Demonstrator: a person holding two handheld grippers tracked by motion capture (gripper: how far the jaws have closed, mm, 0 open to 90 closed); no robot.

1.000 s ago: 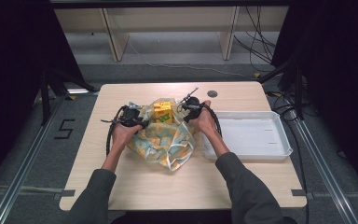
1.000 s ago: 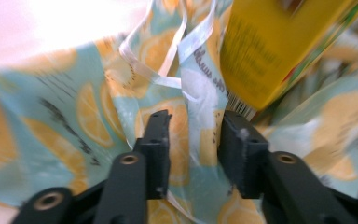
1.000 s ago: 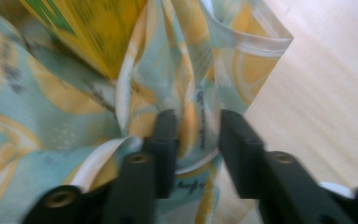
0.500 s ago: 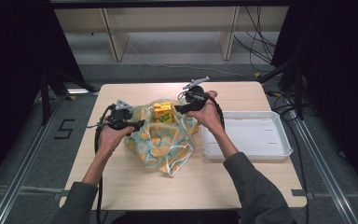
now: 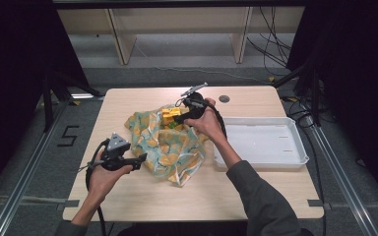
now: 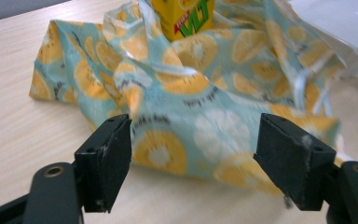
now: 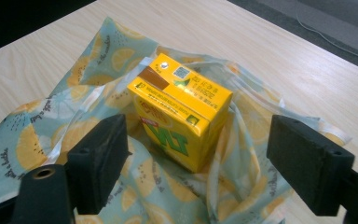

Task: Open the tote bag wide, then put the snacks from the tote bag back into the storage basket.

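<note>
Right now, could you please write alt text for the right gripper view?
A yellow drink carton stands inside a crumpled lemon-print bag on a light wooden table. The right gripper frames it, open, its two black fingers apart and touching nothing.

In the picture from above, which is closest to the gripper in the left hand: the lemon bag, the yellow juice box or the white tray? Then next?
From the left gripper:
1. Lemon bag, right beside its jaws.
2. Yellow juice box, standing in the bag, farther back.
3. White tray, far right side.
</note>
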